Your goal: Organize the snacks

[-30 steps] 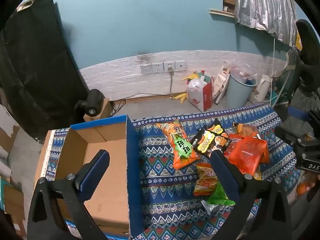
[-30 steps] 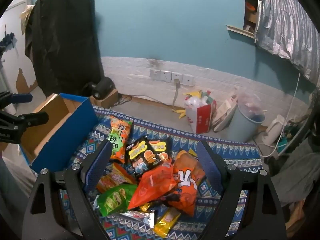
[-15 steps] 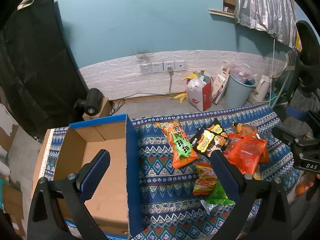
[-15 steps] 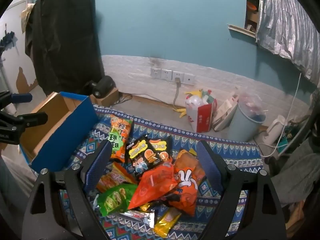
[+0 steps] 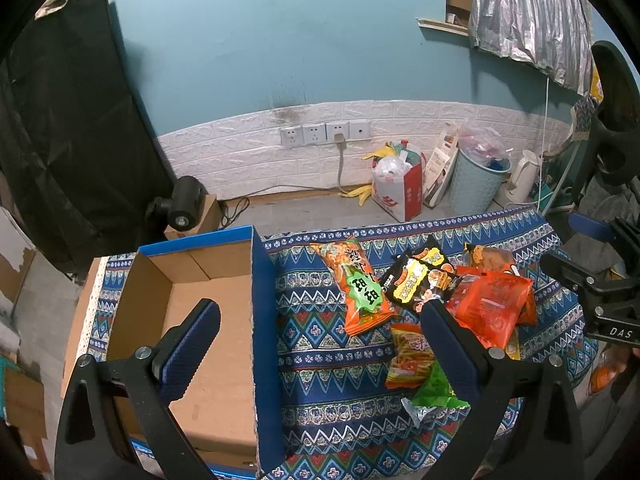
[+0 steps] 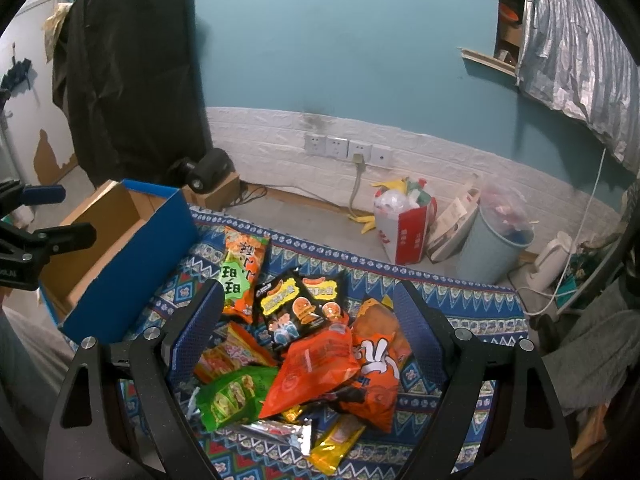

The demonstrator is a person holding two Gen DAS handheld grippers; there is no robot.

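Observation:
A pile of snack bags lies on a blue patterned cloth [image 5: 320, 344]: an orange-green bag [image 5: 358, 286] [image 6: 240, 272], a black bag [image 5: 416, 280] [image 6: 302, 308], a red-orange bag [image 5: 492, 304] [image 6: 316, 368], a green bag [image 6: 234, 394] and several more. An open cardboard box with blue outer walls [image 5: 212, 320] [image 6: 128, 264] stands left of them and holds nothing. My left gripper [image 5: 316, 344] is open and empty above the box's right wall. My right gripper [image 6: 308, 328] is open and empty above the pile.
Behind the cloth are the floor, a red-white bag of rubbish [image 5: 398, 192], a pale blue bin [image 5: 478, 184], a white kettle [image 5: 522, 178] and wall sockets [image 5: 324, 134]. A black covered object [image 5: 68, 128] stands at the left. A small black device [image 5: 182, 204] sits on a box.
Almost nothing: both views have shifted very slightly. Both grippers stay open and the snacks have not moved.

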